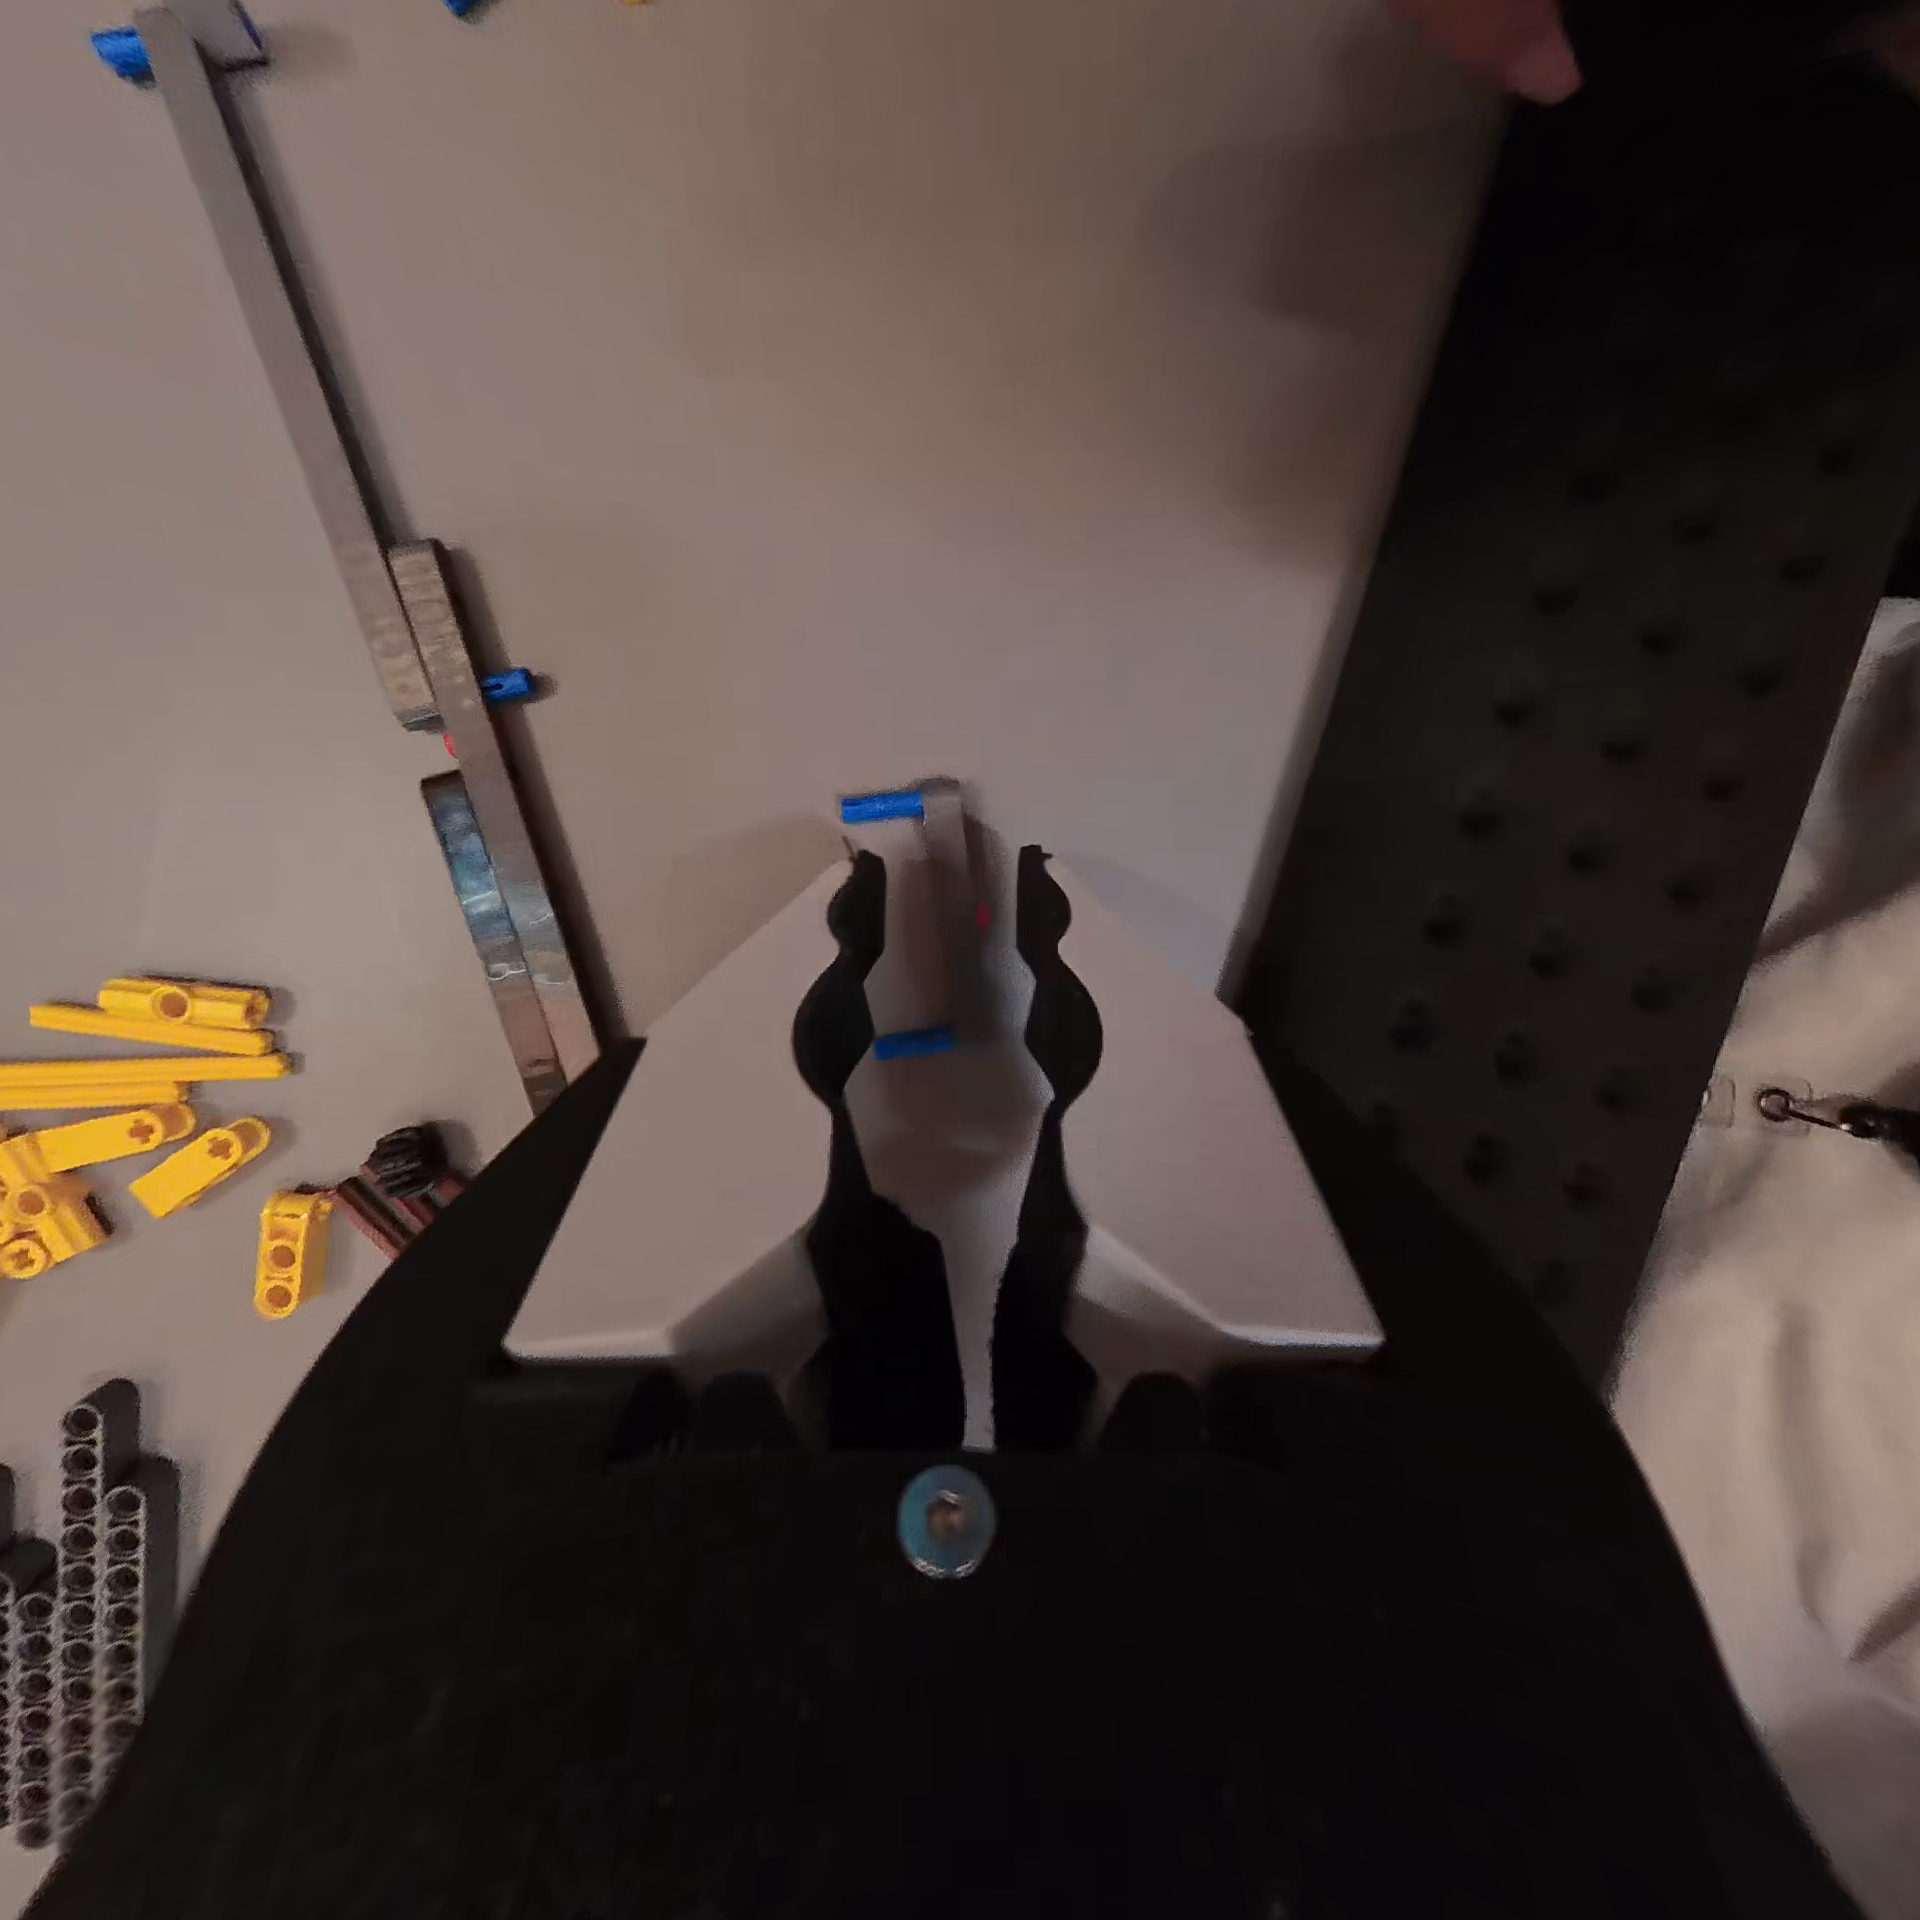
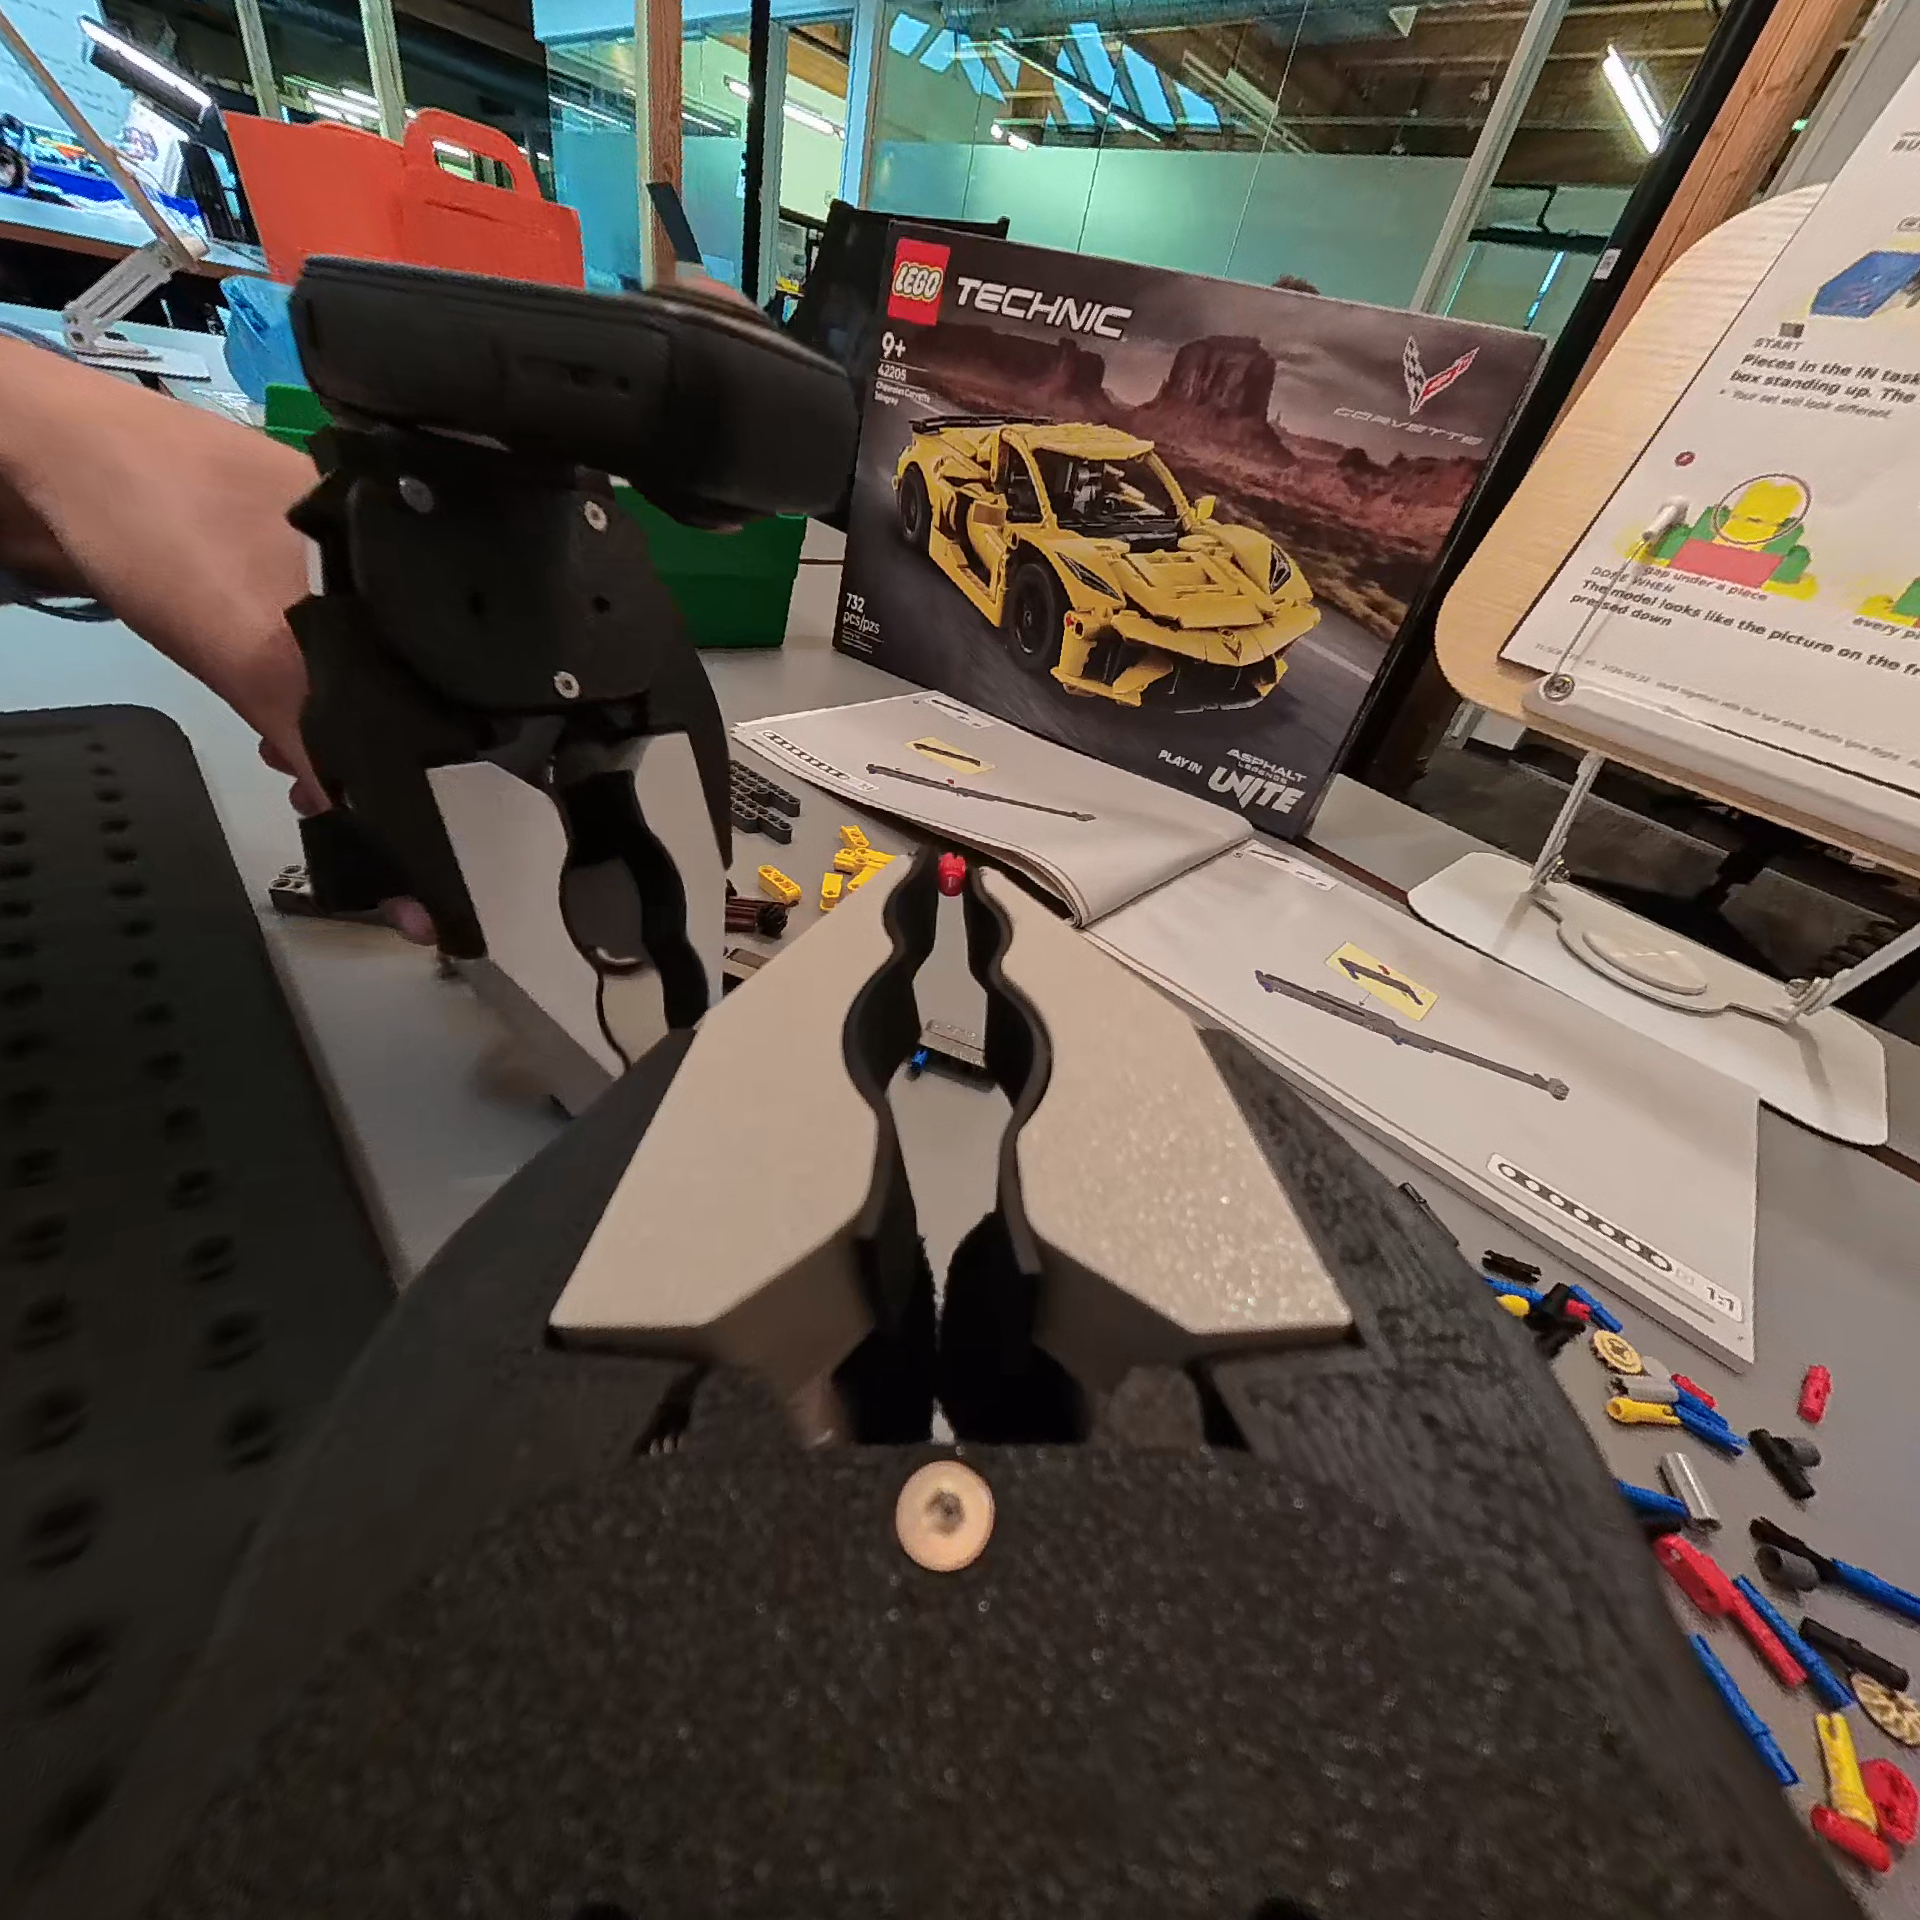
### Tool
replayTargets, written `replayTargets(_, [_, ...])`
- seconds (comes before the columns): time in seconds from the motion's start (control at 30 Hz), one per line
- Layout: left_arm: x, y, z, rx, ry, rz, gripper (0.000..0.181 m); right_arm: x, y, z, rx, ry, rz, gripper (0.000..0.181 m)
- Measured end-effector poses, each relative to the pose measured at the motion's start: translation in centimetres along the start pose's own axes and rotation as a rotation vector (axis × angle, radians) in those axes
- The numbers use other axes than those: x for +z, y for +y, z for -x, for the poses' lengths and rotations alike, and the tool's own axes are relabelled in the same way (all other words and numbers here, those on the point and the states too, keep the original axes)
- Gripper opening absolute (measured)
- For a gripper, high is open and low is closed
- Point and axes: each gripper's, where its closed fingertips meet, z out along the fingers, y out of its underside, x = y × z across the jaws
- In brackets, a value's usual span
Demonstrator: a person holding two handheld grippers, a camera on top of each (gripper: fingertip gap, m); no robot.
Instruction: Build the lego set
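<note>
In the left wrist view I am looking straight down at the desk (image 1: pixel 935 416), and my left gripper (image 1: pixel 951 862) is hovering over a short grey beam (image 1: pixel 948 914) with a blue pin (image 1: pixel 881 806) sticking out sideways at its far end and another blue pin (image 1: pixel 914 1042) at its near end. The beam's long axis is running almost straight away from me, in line with my fingers, and it is lying in the gap between my partly open jaws; I cannot tell whether they are touching it or holding it. A long grey assembly (image 1: pixel 312 436) is lying well off to the left, slanting away. In the right wrist view my right gripper (image 2: pixel 951 878) is pinching a small red pin (image 2: pixel 949 873) at the very tips, jaws nearly closed, the pin pointing forward. My left gripper (image 2: pixel 623 935) is standing to the left, pointing down at the desk, so the red pin is needing to travel leftward to the beam, in my judgement.
</note>
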Motion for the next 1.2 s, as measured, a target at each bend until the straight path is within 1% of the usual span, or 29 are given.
replayTargets(0.13, [0.9,0.6,0.1,-0.003,-0.005,0.059,0.020,-0.1,0.0,0.0,0.009,-0.003,-0.003,0.005])
replayTargets(0.2, [1.1,0.7,0.4,-0.009,-0.028,0.067,0.006,-0.1,-0.1,0.0,0.010,-0.004,-0.006,0.005])
replayTargets(0.3, [1.1,0.7,0.5,-0.027,-0.016,0.068,0.006,-0.1,0.0,-0.1,0.013,-0.003,-0.001,0.005])
replayTargets(0.37, [1.0,0.5,1.1,-0.037,-0.041,0.040,0.006,-0.1,0.3,-0.6,0.022,0.019,0.010,0.005])
replayTargets(0.4, [0.8,-0.2,1.5,-0.053,-0.050,-0.017,0.006,-0.1,0.5,-1.0,0.038,0.039,0.021,0.005])
replayTargets(0.43, [0.2,-1.6,1.6,-0.066,-0.031,-0.116,0.006,-0.1,0.7,-1.6,0.065,0.058,0.030,0.005])
replayTargets(0.5, [-1.8,-5.2,2.4,-0.130,-0.016,-0.374,0.006,-0.1,1.1,-2.3,0.164,0.064,0.043,0.004])
replayTargets(0.57, [-3.8,-8.0,3.0,-0.208,0.031,-0.594,0.007,0.3,1.6,-2.3,0.305,0.056,0.079,0.004])
replayTargets(0.6, [-4.7,-9.1,3.4,-0.231,0.026,-0.694,0.007,0.5,1.5,-2.5,0.358,0.081,0.069,0.004])
replayTargets(0.63, [-5.0,-9.6,3.9,-0.242,0.001,-0.751,0.007,0.8,1.3,-2.5,0.419,0.097,0.052,0.004])
replayTargets(0.7, [-5.0,-10.0,4.6,-0.236,-0.081,-0.815,0.007,1.5,1.5,-2.2,0.536,0.108,0.045,0.004])
replayTargets(0.73, [-5.0,-10.1,4.6,-0.226,-0.106,-0.842,0.007,1.8,1.2,-2.1,0.573,0.106,0.008,0.004])
replayTargets(0.8, [-4.9,-10.0,4.7,-0.210,-0.156,-0.852,0.007,1.8,0.5,-2.1,0.599,0.118,-0.039,0.004])
replayTargets(0.87, [-5.3,-10.0,4.6,-0.182,-0.201,-0.889,0.007,2.2,0.9,-1.8,0.576,0.132,-0.012,0.004])
replayTargets(0.9, [-5.4,-10.0,4.4,-0.177,-0.196,-0.903,0.007,2.2,1.0,-1.8,0.559,0.142,-0.002,0.004])
replayTargets(1.0, [-5.9,-10.4,3.8,-0.179,-0.165,-0.944,0.007,2.2,0.4,-2.0,0.543,0.149,-0.036,0.004])
replayTargets(1.07, [-6.3,-10.6,3.9,-0.185,-0.180,-0.961,0.007,2.4,0.8,-1.8,0.546,0.141,-0.011,0.004])
replayTargets(1.1, [-6.3,-10.6,3.9,-0.183,-0.177,-0.962,0.007,2.4,0.5,-1.8,0.551,0.138,-0.030,0.004])
replayTargets(1.2, [-6.2,-10.7,3.9,-0.197,-0.169,-0.959,0.007,2.4,0.6,-2.0,0.546,0.150,-0.025,0.004])
